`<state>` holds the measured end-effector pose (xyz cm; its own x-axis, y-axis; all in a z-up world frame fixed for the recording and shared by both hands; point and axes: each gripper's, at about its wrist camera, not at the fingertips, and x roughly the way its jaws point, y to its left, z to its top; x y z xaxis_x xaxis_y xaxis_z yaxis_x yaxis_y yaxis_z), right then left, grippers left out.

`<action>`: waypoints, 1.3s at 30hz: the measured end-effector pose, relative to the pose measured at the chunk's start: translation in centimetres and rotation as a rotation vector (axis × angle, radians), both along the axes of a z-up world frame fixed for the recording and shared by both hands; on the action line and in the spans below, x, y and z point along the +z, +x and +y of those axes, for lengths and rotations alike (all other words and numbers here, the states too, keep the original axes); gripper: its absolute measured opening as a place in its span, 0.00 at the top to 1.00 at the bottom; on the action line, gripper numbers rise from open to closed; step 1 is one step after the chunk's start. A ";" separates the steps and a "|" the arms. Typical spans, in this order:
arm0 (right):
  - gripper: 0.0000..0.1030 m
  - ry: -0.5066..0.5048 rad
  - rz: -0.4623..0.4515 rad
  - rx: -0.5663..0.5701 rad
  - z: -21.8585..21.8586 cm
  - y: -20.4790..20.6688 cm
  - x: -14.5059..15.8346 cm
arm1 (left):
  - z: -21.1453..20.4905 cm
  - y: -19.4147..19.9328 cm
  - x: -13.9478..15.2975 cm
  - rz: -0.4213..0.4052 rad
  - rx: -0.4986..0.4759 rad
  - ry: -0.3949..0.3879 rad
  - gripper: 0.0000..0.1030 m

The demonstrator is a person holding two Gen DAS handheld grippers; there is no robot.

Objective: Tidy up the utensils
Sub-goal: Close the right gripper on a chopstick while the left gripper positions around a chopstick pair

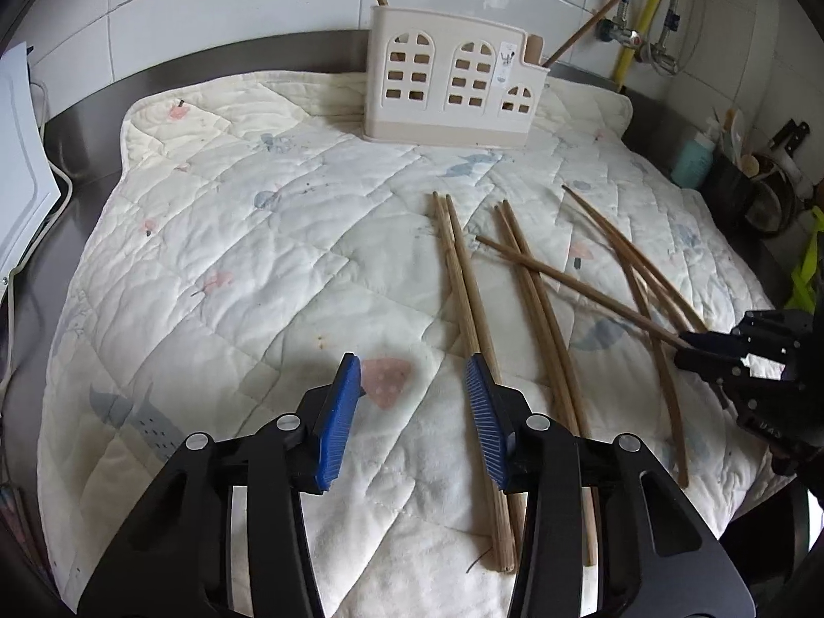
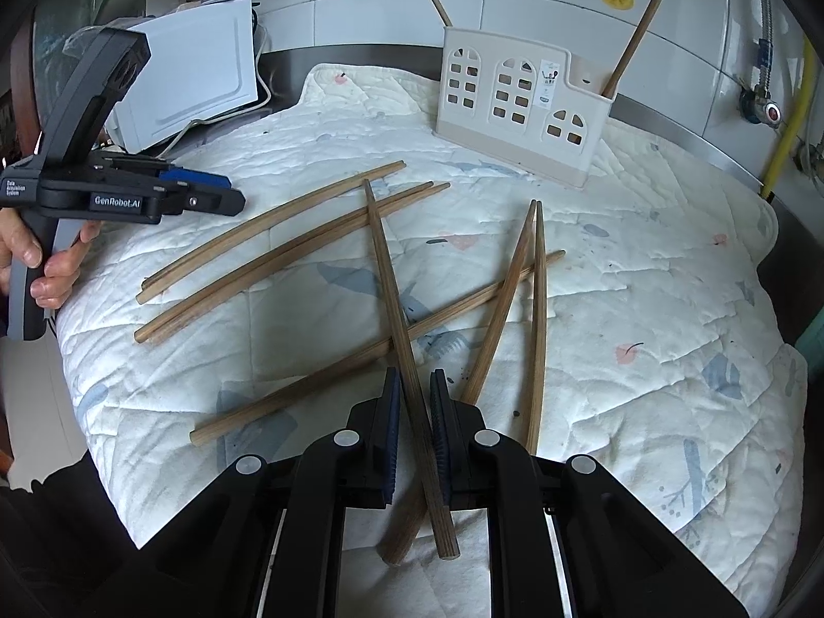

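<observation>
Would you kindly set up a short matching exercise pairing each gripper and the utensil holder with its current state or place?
Things:
1. left gripper
2. right gripper
3. utensil holder

States:
A. stands at the far edge of the quilted mat, chopsticks poking out
B. jaws apart, nothing between the pads
C. shut on a chopstick

Pairs: 1-B, 2-C, 3-A

— What is seen behind the counter?
— A white tiled wall (image 2: pixel 515 10) is seen, with a yellow pipe (image 1: pixel 644 15) fixed to it.
— And below?
— A steel counter (image 1: pixel 77 144) is covered by a quilted cloth (image 1: pixel 257 257).
</observation>
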<state>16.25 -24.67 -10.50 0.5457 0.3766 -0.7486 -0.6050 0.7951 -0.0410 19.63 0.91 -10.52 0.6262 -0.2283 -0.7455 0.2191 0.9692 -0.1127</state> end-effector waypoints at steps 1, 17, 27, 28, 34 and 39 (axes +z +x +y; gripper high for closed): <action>0.89 0.003 0.001 -0.002 0.0 0.1 0.0 | -0.1 0.0 -0.1 0.005 -0.006 0.003 0.61; 0.93 0.026 0.002 -0.033 -0.5 -0.2 0.1 | -1.5 -0.7 -0.5 0.010 -0.042 -0.003 0.70; 0.93 0.019 0.004 -0.039 -0.4 0.0 0.0 | -1.9 -0.7 -0.6 0.009 -0.036 0.024 0.71; 0.93 0.015 0.003 -0.039 -0.3 0.0 0.0 | -2.0 -0.8 -0.6 0.010 -0.038 0.020 0.75; 0.93 0.011 0.001 -0.040 -0.3 0.0 -0.2 | -3.7 -1.6 -0.7 -0.005 -0.066 0.030 0.78; 0.93 0.013 -0.003 -0.042 -0.3 0.0 -0.3 | -3.8 -2.1 -1.4 -0.009 -0.056 0.010 0.79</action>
